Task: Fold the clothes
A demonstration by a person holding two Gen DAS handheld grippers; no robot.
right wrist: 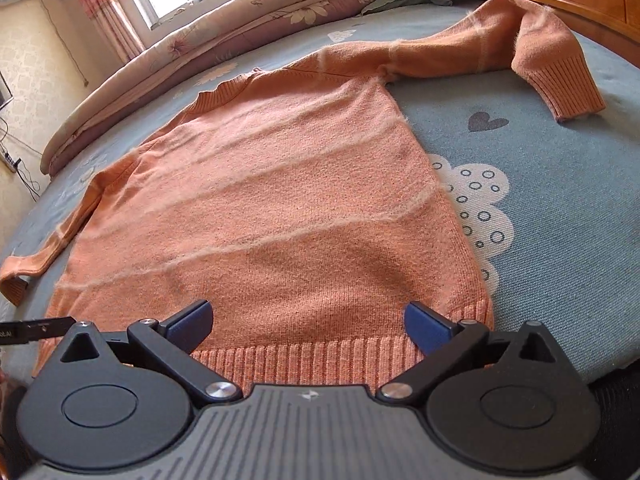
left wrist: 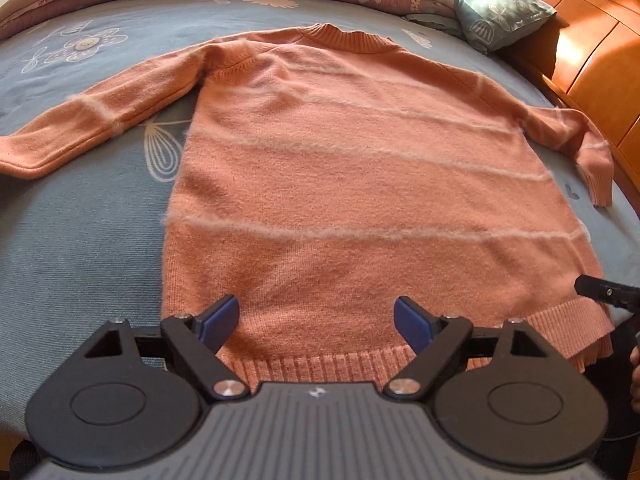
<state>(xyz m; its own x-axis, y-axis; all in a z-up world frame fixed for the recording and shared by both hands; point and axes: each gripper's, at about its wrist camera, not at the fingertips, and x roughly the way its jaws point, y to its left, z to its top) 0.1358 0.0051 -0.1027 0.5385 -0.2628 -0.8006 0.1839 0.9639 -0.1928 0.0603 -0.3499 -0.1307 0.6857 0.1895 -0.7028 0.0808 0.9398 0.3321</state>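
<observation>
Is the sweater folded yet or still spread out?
Spread out: the sweater lies flat on the bed, both sleeves out to the sides.

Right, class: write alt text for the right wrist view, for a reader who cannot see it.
An orange sweater lies flat on a blue bedspread, sleeves spread. The open right claw hovers over its ribbed hem, holding nothing.

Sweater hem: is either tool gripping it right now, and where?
Neither. The left tool and right tool both stand open above the sweater's ribbed hem, with nothing held.
</observation>
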